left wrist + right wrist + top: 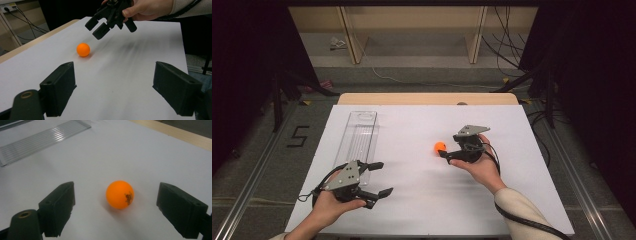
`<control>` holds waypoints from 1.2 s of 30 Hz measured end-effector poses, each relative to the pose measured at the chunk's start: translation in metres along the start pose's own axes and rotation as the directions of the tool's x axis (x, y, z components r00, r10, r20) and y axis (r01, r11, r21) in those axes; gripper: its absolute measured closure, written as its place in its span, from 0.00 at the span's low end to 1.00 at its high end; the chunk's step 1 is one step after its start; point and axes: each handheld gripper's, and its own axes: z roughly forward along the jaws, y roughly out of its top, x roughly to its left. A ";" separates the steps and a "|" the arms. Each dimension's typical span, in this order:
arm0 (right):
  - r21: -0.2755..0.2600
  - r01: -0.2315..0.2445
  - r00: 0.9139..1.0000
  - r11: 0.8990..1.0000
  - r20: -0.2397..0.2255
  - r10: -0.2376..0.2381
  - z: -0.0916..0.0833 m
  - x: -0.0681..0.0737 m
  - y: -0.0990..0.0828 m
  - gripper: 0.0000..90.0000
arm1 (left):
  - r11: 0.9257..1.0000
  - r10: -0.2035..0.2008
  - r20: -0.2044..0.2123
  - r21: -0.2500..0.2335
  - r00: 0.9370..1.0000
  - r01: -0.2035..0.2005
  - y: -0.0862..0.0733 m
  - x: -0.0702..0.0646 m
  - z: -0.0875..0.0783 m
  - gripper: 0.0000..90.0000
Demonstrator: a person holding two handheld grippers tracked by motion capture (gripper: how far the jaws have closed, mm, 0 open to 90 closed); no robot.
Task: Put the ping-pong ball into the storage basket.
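An orange ball (pixel 441 147) with dark print lies on the white table sheet (pixel 422 200), right of centre. My right gripper (pixel 449 146) is open, held by a hand just right of the ball with its jaws pointing at it. In the right gripper view the ball (pixel 120 194) rests on the sheet between and slightly beyond the two spread jaws of the right gripper (pixel 116 191), touching neither. My left gripper (pixel 381 178) stands open near the front left with nothing in it. The left gripper view shows the ball (pixel 83 49) farther off, below the right gripper (pixel 97 27).
A long clear ribbed plastic tray (pixel 359 137) lies on the left part of the sheet, just beyond the left gripper; its end shows as the tray (pixel 37 141) in the right gripper view. The wooden table edge (pixel 427 98) runs along the far side.
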 end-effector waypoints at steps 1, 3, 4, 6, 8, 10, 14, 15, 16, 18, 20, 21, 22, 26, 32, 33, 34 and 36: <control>0.001 0.001 1.000 1.000 0.001 -0.001 0.001 0.000 0.000 0.18 | 1.000 0.000 -0.001 0.000 1.000 0.000 0.000 0.000 0.000 0.19; 0.003 0.000 1.000 1.000 0.002 0.000 0.004 -0.001 0.001 0.18 | 1.000 0.000 -0.001 -0.001 1.000 0.000 0.000 0.000 0.000 0.19; 0.004 0.000 1.000 1.000 0.001 0.000 0.004 -0.001 0.001 0.18 | 1.000 0.000 0.000 0.000 1.000 0.000 0.000 0.000 0.000 0.19; 0.008 0.001 1.000 1.000 0.001 -0.001 0.007 -0.002 0.002 0.18 | 1.000 0.000 0.000 -0.001 1.000 0.000 0.000 0.000 0.000 0.19; 0.010 0.001 1.000 1.000 0.000 -0.001 0.010 -0.002 0.002 0.18 | 1.000 0.001 0.000 -0.001 1.000 -0.001 0.000 0.000 0.000 0.19; 0.014 0.001 1.000 1.000 0.000 -0.001 0.012 -0.002 0.003 0.18 | 1.000 0.001 0.000 -0.001 1.000 -0.001 0.000 0.000 0.000 0.19; 0.021 0.002 1.000 1.000 -0.003 -0.002 0.018 -0.002 0.004 0.18 | 1.000 0.002 0.000 -0.001 1.000 -0.002 0.000 0.000 0.000 0.19; 0.025 0.001 1.000 1.000 -0.003 -0.001 0.019 -0.002 0.004 0.18 | 1.000 0.002 0.000 -0.001 1.000 -0.002 0.000 0.000 0.000 0.19; 0.027 0.001 1.000 1.000 -0.003 -0.001 0.021 -0.003 0.004 0.18 | 1.000 -0.001 0.000 -0.001 1.000 0.001 0.000 0.000 0.000 0.19; 0.031 0.001 1.000 1.000 -0.003 -0.001 0.023 -0.003 0.004 0.18 | 1.000 -0.002 0.000 -0.001 1.000 0.002 0.000 0.000 0.000 0.19; 0.034 -0.001 1.000 0.999 -0.002 0.001 0.026 -0.004 0.005 0.18 | 1.000 -0.001 0.000 -0.001 1.000 0.001 0.000 0.000 0.000 0.19; 0.036 -0.001 1.000 0.999 -0.002 0.001 0.027 -0.004 0.005 0.18 | 1.000 0.002 0.001 -0.001 1.000 -0.002 0.000 0.000 0.000 0.19; 0.040 -0.002 1.000 0.999 -0.001 0.002 0.028 -0.004 0.005 0.18 | 1.000 0.002 0.001 0.000 1.000 -0.002 0.000 0.000 0.000 0.19; 0.051 0.001 1.000 0.999 -0.001 -0.001 0.034 -0.006 0.004 0.18 | 1.000 0.001 0.001 -0.001 1.000 -0.001 0.000 0.000 0.000 0.19; 0.069 -0.001 1.000 0.998 0.000 0.001 0.042 -0.008 0.004 0.18 | 1.000 0.002 0.002 -0.001 1.000 -0.002 0.000 0.000 0.000 0.19; 0.069 -0.002 1.000 0.998 -0.001 0.003 0.044 -0.008 0.004 0.18 | 1.000 0.002 0.002 -0.001 1.000 -0.002 0.000 0.000 0.000 0.19; 0.072 -0.002 1.000 0.997 -0.001 0.002 0.045 -0.008 0.004 0.18 | 1.000 0.002 0.002 -0.001 1.000 -0.002 0.000 0.000 0.000 0.19; 0.078 -0.001 1.000 0.997 -0.001 0.001 0.047 -0.009 0.003 0.18 | 1.000 0.002 0.002 -0.001 1.000 -0.002 0.000 0.000 0.000 0.19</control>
